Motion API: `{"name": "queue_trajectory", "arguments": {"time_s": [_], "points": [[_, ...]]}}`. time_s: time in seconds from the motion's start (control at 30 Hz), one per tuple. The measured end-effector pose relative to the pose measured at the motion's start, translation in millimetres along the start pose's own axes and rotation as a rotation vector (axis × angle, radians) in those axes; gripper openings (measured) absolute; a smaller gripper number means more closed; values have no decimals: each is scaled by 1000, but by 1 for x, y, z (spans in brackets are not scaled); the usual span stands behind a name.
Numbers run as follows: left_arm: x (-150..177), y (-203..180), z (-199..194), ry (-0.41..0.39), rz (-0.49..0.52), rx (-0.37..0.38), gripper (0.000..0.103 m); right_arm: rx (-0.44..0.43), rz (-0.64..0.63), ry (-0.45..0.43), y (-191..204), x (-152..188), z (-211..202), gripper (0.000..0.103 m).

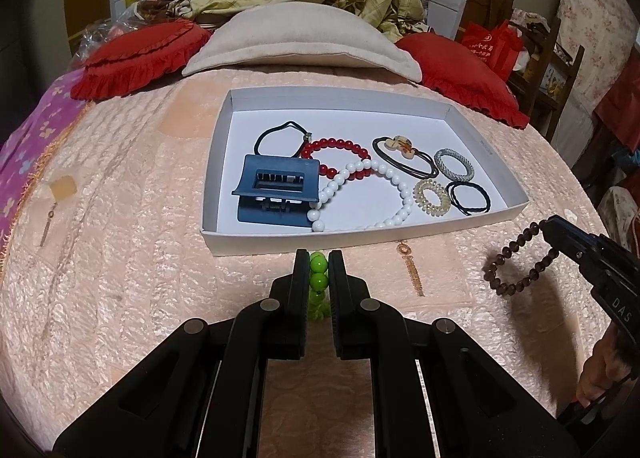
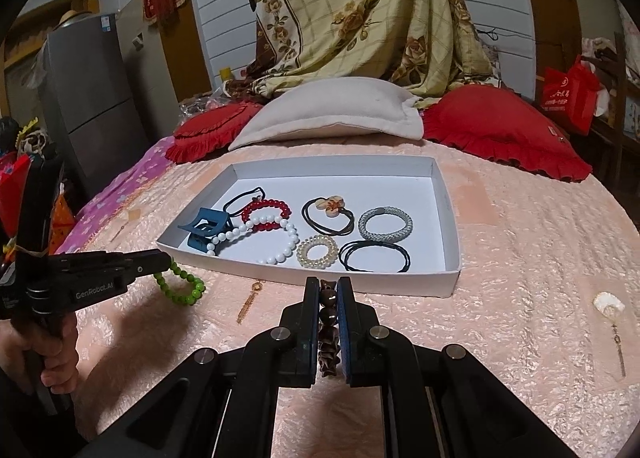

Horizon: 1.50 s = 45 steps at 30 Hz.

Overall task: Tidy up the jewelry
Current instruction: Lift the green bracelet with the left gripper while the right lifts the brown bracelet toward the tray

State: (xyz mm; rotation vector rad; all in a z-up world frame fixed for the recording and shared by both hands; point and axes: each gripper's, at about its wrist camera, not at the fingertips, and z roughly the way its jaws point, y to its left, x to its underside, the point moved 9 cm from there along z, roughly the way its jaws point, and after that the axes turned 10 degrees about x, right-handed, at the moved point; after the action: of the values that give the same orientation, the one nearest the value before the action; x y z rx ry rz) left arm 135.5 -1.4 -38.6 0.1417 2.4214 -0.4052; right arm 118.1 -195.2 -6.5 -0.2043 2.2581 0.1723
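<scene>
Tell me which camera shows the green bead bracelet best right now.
The right wrist view: the green bracelet hangs as a full loop from the left gripper, clear of the white box. The left wrist view shows only a few green beads pinched between that gripper's own fingers, the rest hidden.

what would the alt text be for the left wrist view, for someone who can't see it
The left gripper is shut on a green bead bracelet above a pink bedspread, just short of a white tray of bracelets and hair ties. At right, the right gripper holds up a brown bead bracelet.
</scene>
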Motion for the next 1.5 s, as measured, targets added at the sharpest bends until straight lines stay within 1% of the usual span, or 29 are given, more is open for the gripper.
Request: {"name": "queue_trajectory", "arguments": {"time_s": [0.37,1.03,1.5], "points": [[0,2,1,2,-3,-8,8,26,11,11,-5,-1,4,8],[2,3,8,14,-2,-21,8,43,13,14,-7,-2,6,8],[3,4,9,19,-3,-25,8,36,10,11,-5,-3,5,8]]}}
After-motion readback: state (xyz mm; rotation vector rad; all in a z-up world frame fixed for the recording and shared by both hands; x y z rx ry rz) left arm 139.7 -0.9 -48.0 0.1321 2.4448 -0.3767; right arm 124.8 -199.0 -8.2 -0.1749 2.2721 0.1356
